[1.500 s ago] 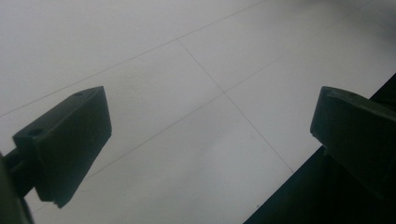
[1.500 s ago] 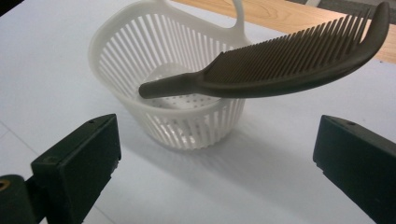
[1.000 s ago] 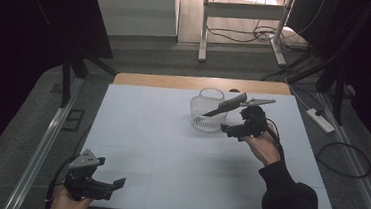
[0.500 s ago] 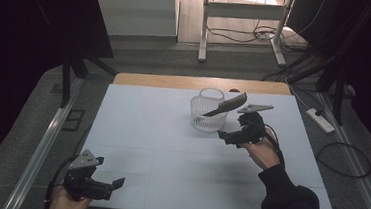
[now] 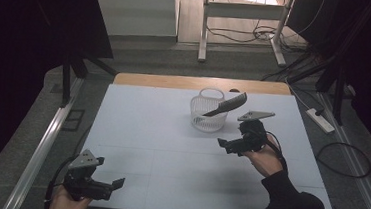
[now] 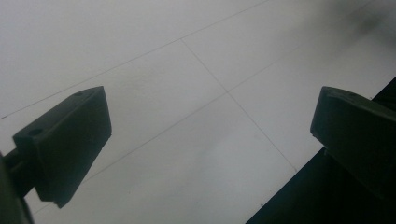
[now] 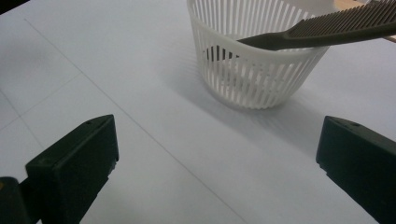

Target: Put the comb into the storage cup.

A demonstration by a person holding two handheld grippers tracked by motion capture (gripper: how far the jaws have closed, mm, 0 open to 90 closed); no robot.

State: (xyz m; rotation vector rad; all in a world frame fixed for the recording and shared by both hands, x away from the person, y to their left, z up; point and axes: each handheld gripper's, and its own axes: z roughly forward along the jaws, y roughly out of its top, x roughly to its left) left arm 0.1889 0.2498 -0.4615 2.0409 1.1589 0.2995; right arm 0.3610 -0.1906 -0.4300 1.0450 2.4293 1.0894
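A white slatted basket stands at the back middle of the white table. A dark comb rests in it, its handle end inside and its toothed end sticking out over the right rim. My right gripper hangs open just in front and right of the basket, holding nothing. My left gripper is open too, low over the table's front left corner, over bare surface.
The table top is white with thin seam lines; its front edge runs close under the left gripper. A wooden strip borders the far edge. Cables and a power strip lie on the floor to the right.
My right gripper has drawn back from the basket toward the front and lower, with the comb left resting in the basket. The left gripper has stayed in place.
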